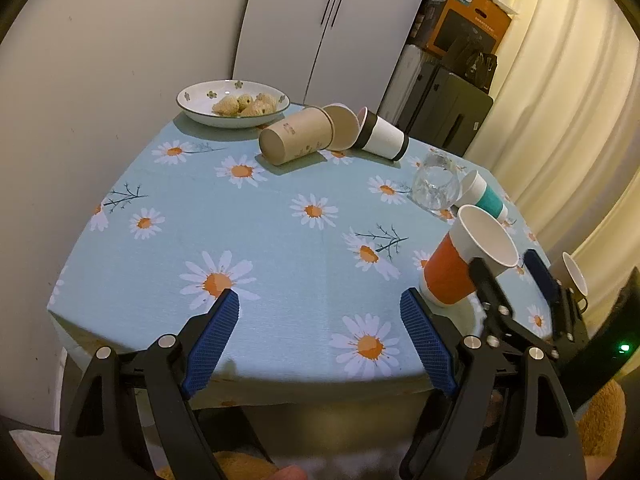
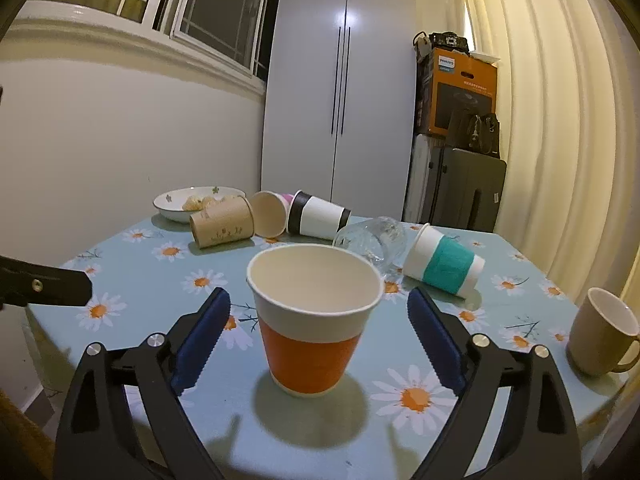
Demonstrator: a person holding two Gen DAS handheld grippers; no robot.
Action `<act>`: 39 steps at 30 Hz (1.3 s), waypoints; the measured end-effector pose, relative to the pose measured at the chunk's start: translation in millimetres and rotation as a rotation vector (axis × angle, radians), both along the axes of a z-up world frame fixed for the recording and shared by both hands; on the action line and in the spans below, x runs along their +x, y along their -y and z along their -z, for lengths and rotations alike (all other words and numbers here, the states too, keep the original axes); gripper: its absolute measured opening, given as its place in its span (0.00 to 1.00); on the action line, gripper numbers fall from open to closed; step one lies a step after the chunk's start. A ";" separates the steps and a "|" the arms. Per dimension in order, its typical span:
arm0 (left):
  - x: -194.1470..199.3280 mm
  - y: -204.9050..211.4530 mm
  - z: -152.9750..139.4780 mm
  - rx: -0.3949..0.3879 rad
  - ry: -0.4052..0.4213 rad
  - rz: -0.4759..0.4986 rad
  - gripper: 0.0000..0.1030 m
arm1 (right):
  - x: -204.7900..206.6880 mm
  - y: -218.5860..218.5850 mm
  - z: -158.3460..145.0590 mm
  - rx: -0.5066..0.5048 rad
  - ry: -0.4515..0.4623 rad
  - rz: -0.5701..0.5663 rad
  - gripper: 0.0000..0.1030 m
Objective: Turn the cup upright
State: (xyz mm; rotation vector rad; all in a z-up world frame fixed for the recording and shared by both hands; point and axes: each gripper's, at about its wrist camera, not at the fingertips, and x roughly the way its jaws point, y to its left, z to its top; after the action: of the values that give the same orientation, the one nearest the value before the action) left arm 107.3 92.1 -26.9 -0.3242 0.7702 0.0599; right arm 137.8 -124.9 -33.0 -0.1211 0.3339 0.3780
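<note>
An orange-and-white paper cup stands upright on the daisy tablecloth, between the spread fingers of my right gripper; the pads stand clear of its sides. It also shows in the left wrist view, with the right gripper around it. My left gripper is open and empty above the table's near edge. Several cups lie on their sides: a brown one, a black-and-white one, a teal-banded one and a clear glass.
A bowl of pastries sits at the back left. A beige mug stands upright at the right edge. The table is backed by a cupboard, a suitcase and curtains.
</note>
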 end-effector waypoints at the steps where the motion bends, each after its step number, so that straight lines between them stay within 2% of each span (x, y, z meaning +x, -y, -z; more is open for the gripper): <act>1: -1.1 1.0 -1.2 0.001 0.004 0.000 0.79 | -3.0 2.8 -3.1 0.002 0.003 0.000 0.87; 9: -11.1 7.3 -8.9 0.034 0.040 0.014 0.79 | -34.9 27.4 -35.8 0.022 0.058 -0.008 0.87; 11: -13.9 9.8 -12.0 0.047 0.056 0.020 0.79 | -40.9 35.9 -44.1 0.038 0.048 -0.010 0.93; 17: -24.3 23.2 -20.5 0.095 0.106 0.061 0.79 | -59.1 67.5 -65.3 0.073 0.010 -0.023 0.93; 22: -32.3 37.5 -26.2 0.168 0.154 0.101 0.79 | -76.5 93.0 -73.6 0.069 -0.004 -0.023 0.93; 32: -70.4 60.5 -30.3 0.163 0.215 0.155 0.79 | -105.8 127.4 -79.7 0.021 -0.010 -0.041 0.94; 33: -76.1 62.5 -30.7 0.159 0.224 0.158 0.79 | -107.8 129.3 -79.6 0.017 -0.013 -0.044 0.94; 35: -86.7 66.0 -32.6 0.157 0.245 0.159 0.92 | -113.1 133.5 -79.4 0.011 -0.021 -0.055 0.94; 39: -102.5 77.8 -35.9 0.169 0.274 0.178 0.93 | -122.1 135.6 -77.8 0.000 -0.035 -0.071 0.95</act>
State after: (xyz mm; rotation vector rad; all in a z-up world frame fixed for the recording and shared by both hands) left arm 4.8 14.3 9.0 -0.0987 0.5153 -0.0860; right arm 15.7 -260.5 44.7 -0.1270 0.3652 0.4504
